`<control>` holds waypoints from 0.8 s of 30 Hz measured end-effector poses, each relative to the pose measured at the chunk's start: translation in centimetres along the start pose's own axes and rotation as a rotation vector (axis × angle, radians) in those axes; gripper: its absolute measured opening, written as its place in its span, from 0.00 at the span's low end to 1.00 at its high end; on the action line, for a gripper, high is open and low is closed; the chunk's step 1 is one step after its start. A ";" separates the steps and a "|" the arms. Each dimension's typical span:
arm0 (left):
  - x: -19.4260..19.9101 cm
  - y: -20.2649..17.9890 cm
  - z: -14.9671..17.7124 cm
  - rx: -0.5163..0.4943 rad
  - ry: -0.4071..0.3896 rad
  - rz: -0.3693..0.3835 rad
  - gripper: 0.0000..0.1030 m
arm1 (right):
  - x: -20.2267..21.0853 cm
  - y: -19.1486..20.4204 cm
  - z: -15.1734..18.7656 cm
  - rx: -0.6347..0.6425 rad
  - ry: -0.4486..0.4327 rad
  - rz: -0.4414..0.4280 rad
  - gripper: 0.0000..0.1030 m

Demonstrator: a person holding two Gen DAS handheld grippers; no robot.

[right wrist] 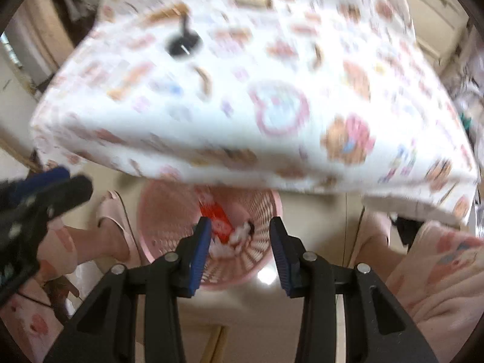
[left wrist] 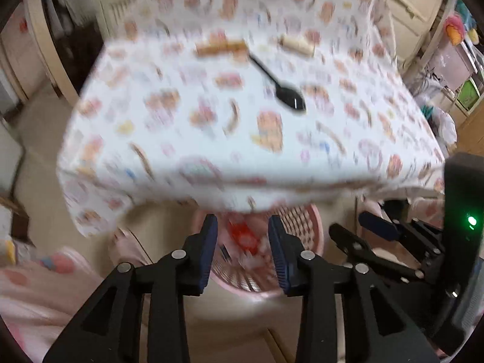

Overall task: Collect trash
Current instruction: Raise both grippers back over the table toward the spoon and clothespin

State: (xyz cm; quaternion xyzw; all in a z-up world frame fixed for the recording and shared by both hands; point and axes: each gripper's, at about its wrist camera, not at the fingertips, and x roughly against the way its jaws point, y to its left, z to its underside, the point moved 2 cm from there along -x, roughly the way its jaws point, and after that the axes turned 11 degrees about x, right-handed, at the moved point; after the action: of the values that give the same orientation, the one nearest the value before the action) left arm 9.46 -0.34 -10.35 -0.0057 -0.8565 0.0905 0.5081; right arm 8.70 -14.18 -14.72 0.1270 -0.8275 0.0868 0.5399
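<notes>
A pink lattice waste basket (left wrist: 298, 220) stands on the floor under the table's near edge; it also shows in the right wrist view (right wrist: 169, 211). Inside lie a red wrapper (left wrist: 243, 234) (right wrist: 219, 222) and white crumpled bits (right wrist: 242, 233). My left gripper (left wrist: 243, 249) is open and empty above the basket. My right gripper (right wrist: 239, 249) is open and empty above it too, and shows in the left wrist view (left wrist: 360, 225). On the table lie a black plastic spoon (left wrist: 284, 90) (right wrist: 183, 44), a brown stick-shaped piece (left wrist: 220, 48) (right wrist: 166, 13) and a beige wrapped piece (left wrist: 298, 45) (right wrist: 252, 0).
The table carries a white cloth with a cartoon print (left wrist: 187, 127) (right wrist: 272, 106) that hangs over the edge. A person's pink slipper (right wrist: 113, 217) and pink-clad legs (right wrist: 435, 269) flank the basket. Shelves with clutter (left wrist: 453, 69) stand at the right.
</notes>
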 end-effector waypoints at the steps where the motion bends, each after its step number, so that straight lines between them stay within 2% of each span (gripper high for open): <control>1: 0.6 -0.2 -0.2 -0.013 -0.035 -0.003 0.36 | 0.6 0.1 -0.2 0.006 -0.028 -0.012 0.36; 4: 2.0 -0.4 -0.5 -0.029 -0.094 0.023 0.37 | 2.4 0.3 -0.8 0.018 -0.117 -0.025 0.39; 9: 2.9 -0.6 -0.6 -0.031 -0.132 0.047 0.38 | 4.0 -0.2 -1.3 -0.004 -0.215 -0.020 0.41; 11: 3.2 -0.9 -0.6 -0.030 -0.156 0.042 0.42 | 4.5 -0.5 -1.5 -0.005 -0.237 -0.016 0.42; 15: 4.1 -0.4 -0.7 -0.014 -0.191 0.041 0.59 | 4.9 -0.4 -1.5 0.003 -0.257 -0.009 0.42; 19: 4.0 0.0 -0.8 -0.001 -0.187 0.031 0.66 | 5.0 -0.1 -1.4 0.012 -0.259 -0.007 0.42; 22: 3.9 0.2 -0.9 0.008 -0.187 0.027 0.70 | 5.2 -0.2 -1.4 0.014 -0.266 -0.007 0.51; 24: 4.1 0.2 -1.0 0.008 -0.199 0.022 0.75 | 5.4 -0.2 -1.4 0.011 -0.276 0.000 0.62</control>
State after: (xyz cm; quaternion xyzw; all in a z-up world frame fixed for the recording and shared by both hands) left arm 8.36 0.41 -6.38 -0.0042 -0.9023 0.0995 0.4195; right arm 7.91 -14.65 -9.16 0.1407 -0.8934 0.0731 0.4203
